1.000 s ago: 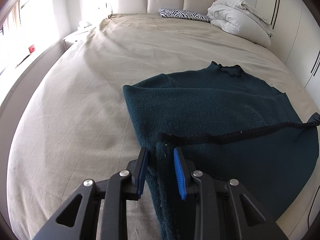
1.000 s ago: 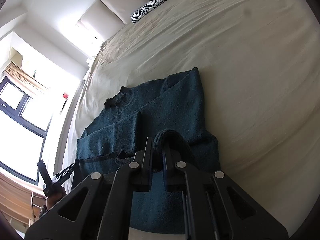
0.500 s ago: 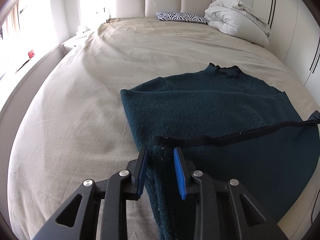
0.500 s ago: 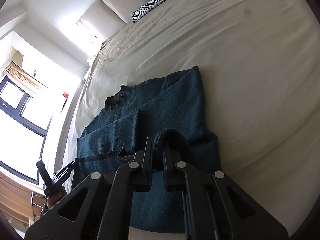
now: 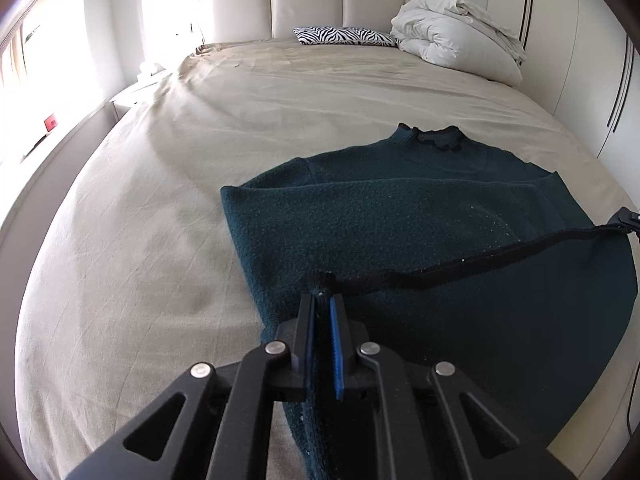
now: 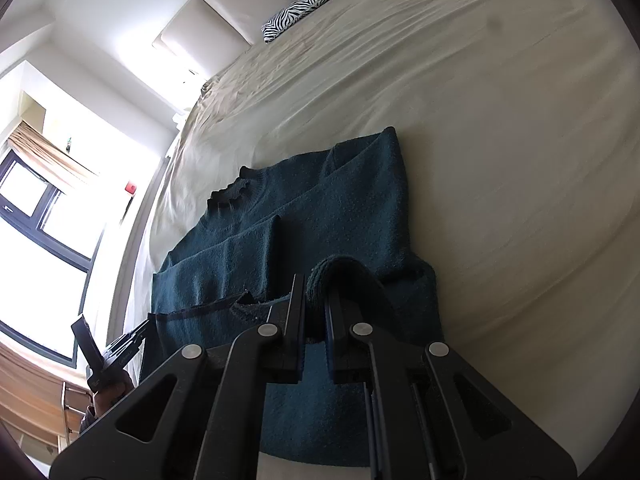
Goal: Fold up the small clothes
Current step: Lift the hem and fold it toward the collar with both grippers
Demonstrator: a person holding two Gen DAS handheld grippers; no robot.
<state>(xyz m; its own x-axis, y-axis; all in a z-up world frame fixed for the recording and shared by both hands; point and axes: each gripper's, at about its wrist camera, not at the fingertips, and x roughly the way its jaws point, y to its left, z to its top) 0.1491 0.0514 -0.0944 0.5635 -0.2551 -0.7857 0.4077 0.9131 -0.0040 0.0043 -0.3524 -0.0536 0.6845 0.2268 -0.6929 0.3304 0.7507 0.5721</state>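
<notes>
A dark teal knit sweater (image 5: pixel 400 208) lies on the beige bed, collar toward the headboard, sleeves folded in over the body. My left gripper (image 5: pixel 323 300) is shut on the sweater's bottom hem at its left corner. The hem edge (image 5: pixel 480 260) stretches taut to the right, toward the right gripper's tip at the frame edge (image 5: pixel 628 218). In the right wrist view the sweater (image 6: pixel 320 216) shows again. My right gripper (image 6: pixel 316 284) is shut on a bunched fold of the hem at its right corner. The left gripper (image 6: pixel 108 356) shows at lower left.
The beige bedsheet (image 5: pixel 160 220) spreads wide to the left and beyond the sweater. A zebra-print pillow (image 5: pixel 344 35) and a white bundled duvet (image 5: pixel 456 36) lie by the padded headboard. White wardrobe doors (image 5: pixel 592 40) stand right. A window (image 6: pixel 36 208) is on the left.
My left gripper's jaws have closed from a visible gap onto the hem. The left gripper has risen a little, lifting the hem. The right gripper has held still.
</notes>
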